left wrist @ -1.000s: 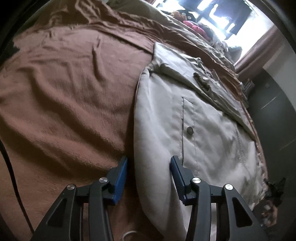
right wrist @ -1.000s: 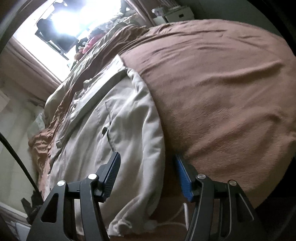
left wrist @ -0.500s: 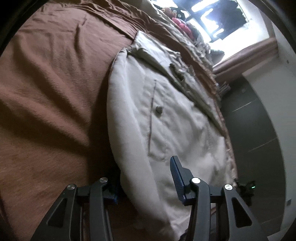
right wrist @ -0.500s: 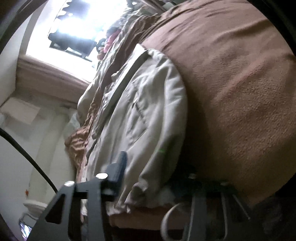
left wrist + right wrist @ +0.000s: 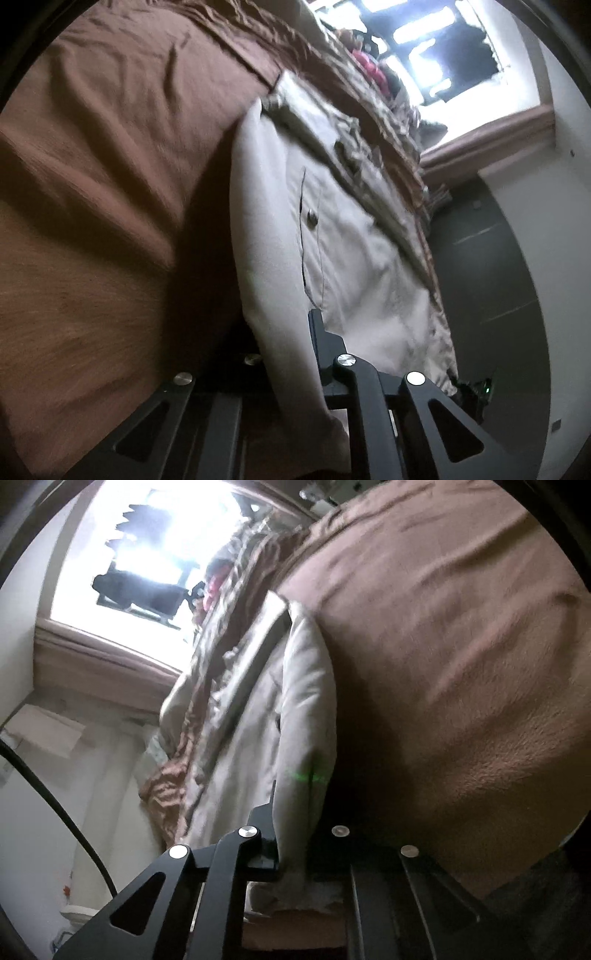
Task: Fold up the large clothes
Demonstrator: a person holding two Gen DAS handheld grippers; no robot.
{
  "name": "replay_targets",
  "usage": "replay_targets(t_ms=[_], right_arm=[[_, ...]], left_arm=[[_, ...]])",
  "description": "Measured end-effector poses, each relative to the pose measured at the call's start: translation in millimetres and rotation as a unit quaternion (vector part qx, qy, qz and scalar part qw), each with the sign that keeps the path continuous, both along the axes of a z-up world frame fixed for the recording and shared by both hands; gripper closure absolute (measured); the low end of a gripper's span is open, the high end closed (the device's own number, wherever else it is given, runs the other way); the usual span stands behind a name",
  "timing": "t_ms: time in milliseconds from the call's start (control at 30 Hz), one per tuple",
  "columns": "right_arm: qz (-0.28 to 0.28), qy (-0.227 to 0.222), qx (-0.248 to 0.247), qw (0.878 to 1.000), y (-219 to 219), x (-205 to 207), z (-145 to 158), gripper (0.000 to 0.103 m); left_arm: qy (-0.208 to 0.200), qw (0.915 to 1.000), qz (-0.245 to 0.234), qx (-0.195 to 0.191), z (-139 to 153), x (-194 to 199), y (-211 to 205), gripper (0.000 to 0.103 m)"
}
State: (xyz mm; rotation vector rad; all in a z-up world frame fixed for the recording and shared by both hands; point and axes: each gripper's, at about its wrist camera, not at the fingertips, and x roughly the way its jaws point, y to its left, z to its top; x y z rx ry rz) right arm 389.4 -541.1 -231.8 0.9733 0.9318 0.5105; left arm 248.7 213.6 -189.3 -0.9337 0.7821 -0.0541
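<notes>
A beige jacket (image 5: 332, 236) with a buttoned pocket lies on a brown blanket (image 5: 110, 155) on a bed. My left gripper (image 5: 284, 350) is shut on the jacket's near left folded edge, which runs down between the jaws. In the right wrist view my right gripper (image 5: 295, 834) is shut on the jacket's (image 5: 295, 709) near right edge, next to the brown blanket (image 5: 461, 646). Both views are tilted and low at the bed's edge. The fingertips are hidden by cloth.
A bright window (image 5: 443, 55) with a brown curtain (image 5: 487, 140) is at the far end. Crumpled clothes (image 5: 369, 66) lie at the head of the bed. A dark cabinet (image 5: 491, 266) stands right of the bed. A black cable (image 5: 55, 797) crosses the right view.
Both grippers moved down onto the jacket's near edges and closed from open onto the cloth. Both views tilted and dropped toward the bed's edge.
</notes>
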Motion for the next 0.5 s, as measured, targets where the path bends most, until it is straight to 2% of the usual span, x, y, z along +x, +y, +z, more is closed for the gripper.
replay_targets(t_ms=[300,500], right_arm=[[0.007,-0.060,0.012,0.998,4,-41,54,0.099],[0.013,-0.090,0.021,0.996,-10,-81,75,0.099]], left_arm=[[-0.070,0.9972,0.015,0.021,62,-32,-5,0.097],[-0.114,0.9927,0.032,0.023,102,-77,-1,0.097]])
